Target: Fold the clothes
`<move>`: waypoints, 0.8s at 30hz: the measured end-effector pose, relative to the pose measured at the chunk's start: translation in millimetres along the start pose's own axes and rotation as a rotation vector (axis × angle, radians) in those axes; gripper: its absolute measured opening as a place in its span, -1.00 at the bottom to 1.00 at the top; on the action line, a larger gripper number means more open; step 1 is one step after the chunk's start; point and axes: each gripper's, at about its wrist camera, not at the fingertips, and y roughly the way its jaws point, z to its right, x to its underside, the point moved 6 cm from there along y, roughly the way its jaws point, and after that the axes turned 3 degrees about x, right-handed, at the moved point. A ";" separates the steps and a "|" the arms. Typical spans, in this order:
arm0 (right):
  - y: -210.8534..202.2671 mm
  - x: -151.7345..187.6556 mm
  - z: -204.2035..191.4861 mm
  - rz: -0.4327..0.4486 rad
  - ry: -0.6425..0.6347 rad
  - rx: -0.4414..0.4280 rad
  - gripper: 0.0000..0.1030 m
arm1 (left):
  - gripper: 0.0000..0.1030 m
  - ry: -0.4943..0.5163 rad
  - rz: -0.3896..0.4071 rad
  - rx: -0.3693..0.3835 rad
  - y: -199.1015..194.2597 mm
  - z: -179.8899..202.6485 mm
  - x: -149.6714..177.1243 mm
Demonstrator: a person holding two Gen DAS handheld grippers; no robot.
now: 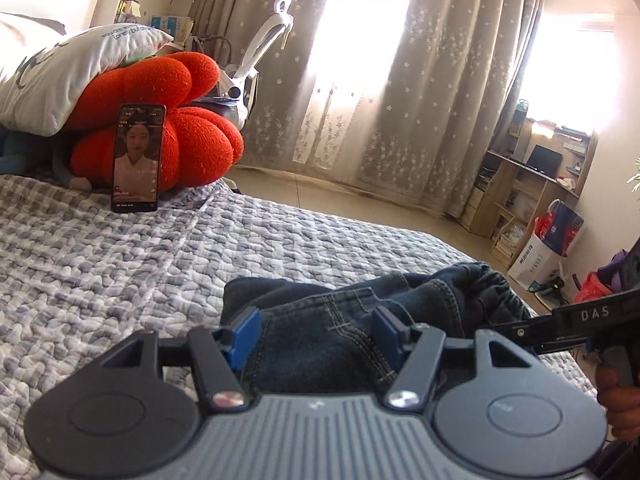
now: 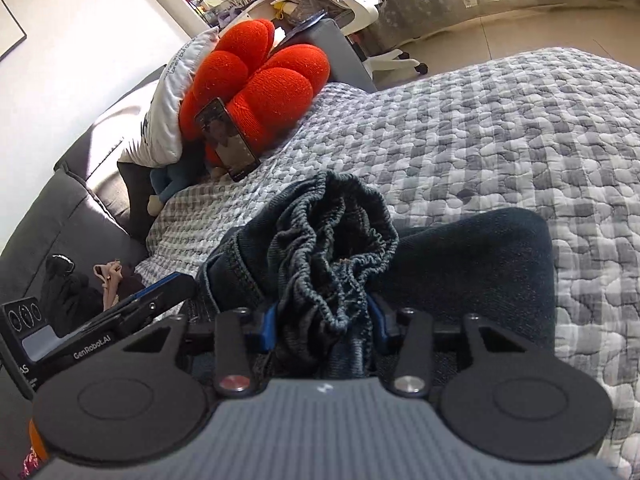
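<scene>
Bed [image 1: 120, 280]: covered by a grey-and-white checked quilt that fills most of both views.
Curtains [image 1: 440, 100]: grey with small white flowers, drawn across bright windows beyond the bed.
Pillow [image 1: 60, 76]: white with printed lettering, leaning on top of the cushion at the head of the bed.
Cushion [image 1: 176, 120]: orange-red, pumpkin-shaped, lying on the quilt under the pillow.
Jeans [image 2: 472, 264]: dark denim, bunched on the quilt right in front of both grippers; the gathered elastic waistband stands up in a crumpled ridge in the right wrist view.
Left hand-held gripper [image 1: 316, 336]: jaws partly apart, a stitched fold of denim lying between the blue pads; I cannot tell whether the pads press on it.
Right hand-held gripper [image 2: 324, 324]: jaws drawn in on the gathered waistband, both blue pads pressing the bunched fabric from either side, so it is gripping the jeans.
Phone [image 1: 138, 158]: propped upright against the cushion, screen lit, well apart from the jeans.
Hand [image 1: 616, 396]: at the right edge of the left wrist view, wrapped round the handle of the right gripper.
</scene>
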 end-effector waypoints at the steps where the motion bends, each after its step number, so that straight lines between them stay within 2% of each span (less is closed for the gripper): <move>1: -5.5 -1.7 -1.5 0.015 0.003 -0.011 -0.31 | 0.06 0.004 0.022 -0.009 -1.7 1.2 -1.6; 3: -16.0 -4.5 -3.6 0.043 0.012 -0.031 -0.34 | -0.10 0.008 0.059 -0.006 -2.9 5.5 -5.4; 8: -40.9 -11.3 2.4 0.113 0.010 -0.037 -0.38 | -0.11 0.044 0.087 0.087 3.8 32.2 -10.8; 13: -36.5 3.0 32.4 0.033 0.111 -0.002 -0.38 | -0.11 0.125 0.025 0.144 22.3 60.4 -2.4; 15: -38.1 6.1 43.9 0.013 0.171 -0.028 -0.38 | -0.10 0.156 -0.004 0.156 30.0 69.3 2.6; 17: -37.8 9.8 54.6 -0.007 0.201 -0.033 -0.39 | -0.07 0.194 -0.033 0.152 38.3 76.0 8.3; 21: -28.1 16.3 60.0 -0.031 0.161 -0.027 -0.31 | -0.02 0.257 -0.127 0.104 57.6 80.4 25.2; 23: -31.9 14.1 54.1 -0.018 0.123 -0.035 -0.08 | -0.02 0.295 -0.135 0.083 59.2 81.8 29.2; 24: -35.6 12.4 50.5 -0.002 0.085 -0.018 -0.04 | -0.02 0.296 -0.127 0.084 56.7 81.8 27.8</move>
